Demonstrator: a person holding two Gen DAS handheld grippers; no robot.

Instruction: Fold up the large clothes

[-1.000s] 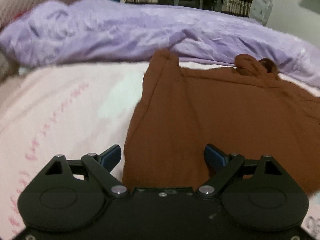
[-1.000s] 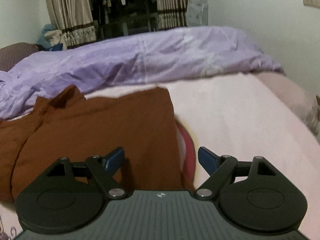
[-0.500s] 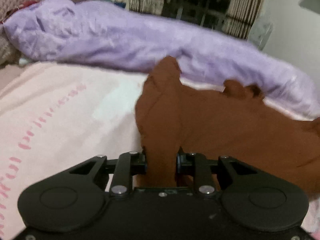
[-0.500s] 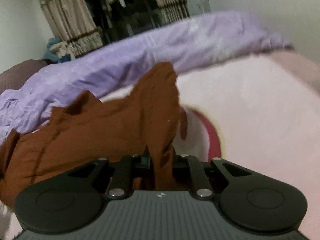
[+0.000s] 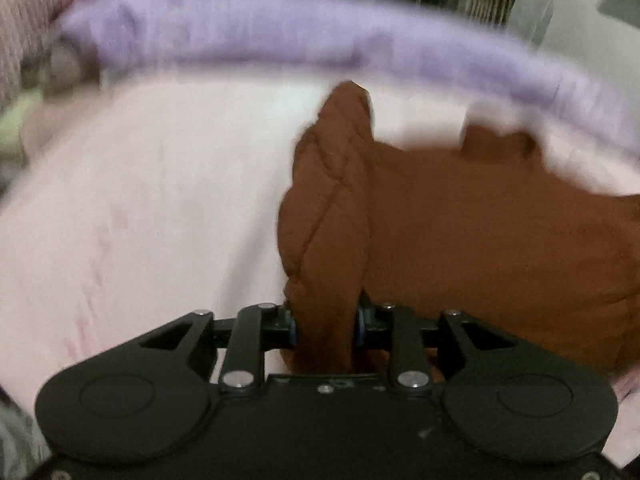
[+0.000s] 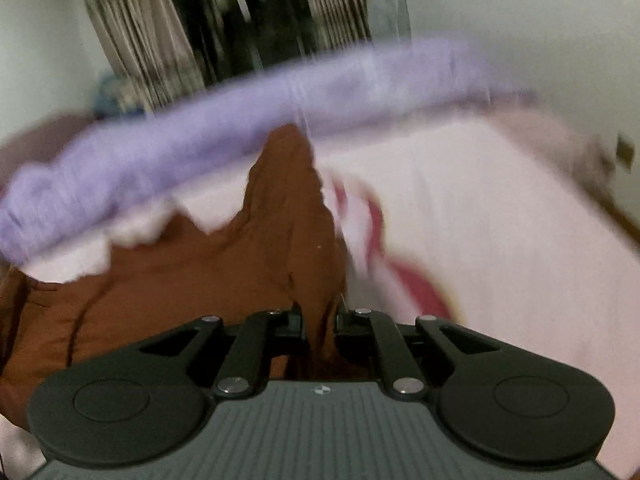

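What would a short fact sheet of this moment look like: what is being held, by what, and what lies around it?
item: brown garment
surface: pink bed sheet
left gripper: jaws shut on a bunched edge of the garment
right gripper: jaws shut on another bunched edge
garment state: both pinched edges pulled up into ridges, the rest lying on the sheet
behind: purple duvet, curtains
image quality: blurred

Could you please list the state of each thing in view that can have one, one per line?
Left claw: shut on the brown garment.
Right claw: shut on the brown garment.
Brown garment: gripped at both near corners, bunched into ridges, partly lifted off the pink sheet.
Purple quilt: crumpled along the far side.
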